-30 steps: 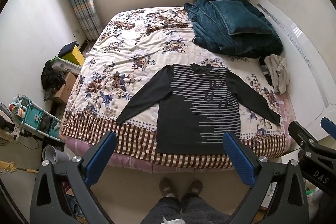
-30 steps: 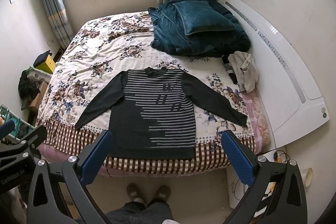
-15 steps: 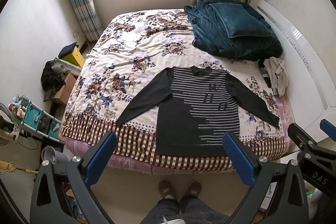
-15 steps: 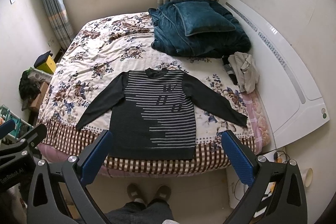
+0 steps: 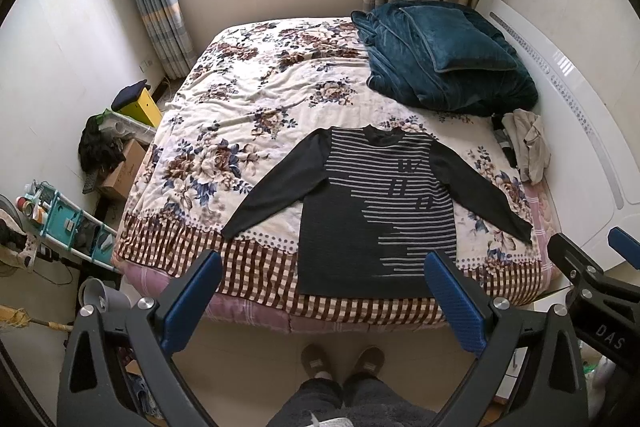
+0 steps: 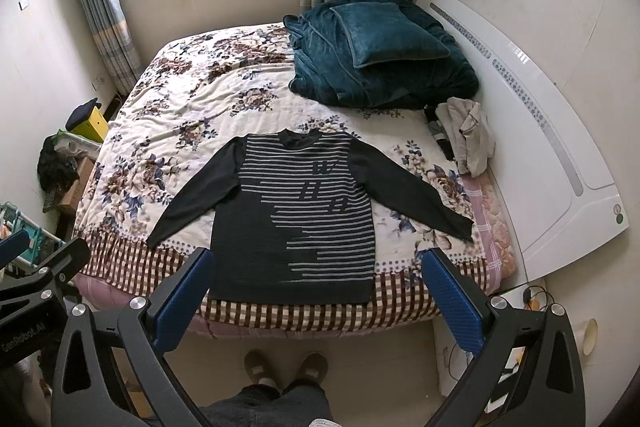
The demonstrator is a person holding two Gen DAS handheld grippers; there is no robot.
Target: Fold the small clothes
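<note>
The bed (image 5: 248,131) fills most of both views, and over the last second it has slid slightly lower and farther off in the frame, so both grippers have been lifted or drawn back a little rather than brought down. This suggests folding has not begun: the person is standing at the foot of the bed, slippers (image 6: 284,367) on the floor, seemingly lining up the first reach.

The sweater (image 5: 376,211), dark with pale stripes, lies flat and face up near the foot of the bed, sleeves spread out to both sides, hem toward the person. It has not moved.

The left gripper (image 5: 320,299) is spread wide and holds nothing; the right gripper (image 6: 316,299) is likewise wide apart and empty. Both hang in the air short of the bed edge, well apart from the sweater.

Writing: the right gripper's body, seen from the left camera, reads "DAS"; the left gripper's body, seen from the right camera, reads "GenRobot.AI". Blocky pale characters on the sweater's chest cannot be read with certainty.
</note>
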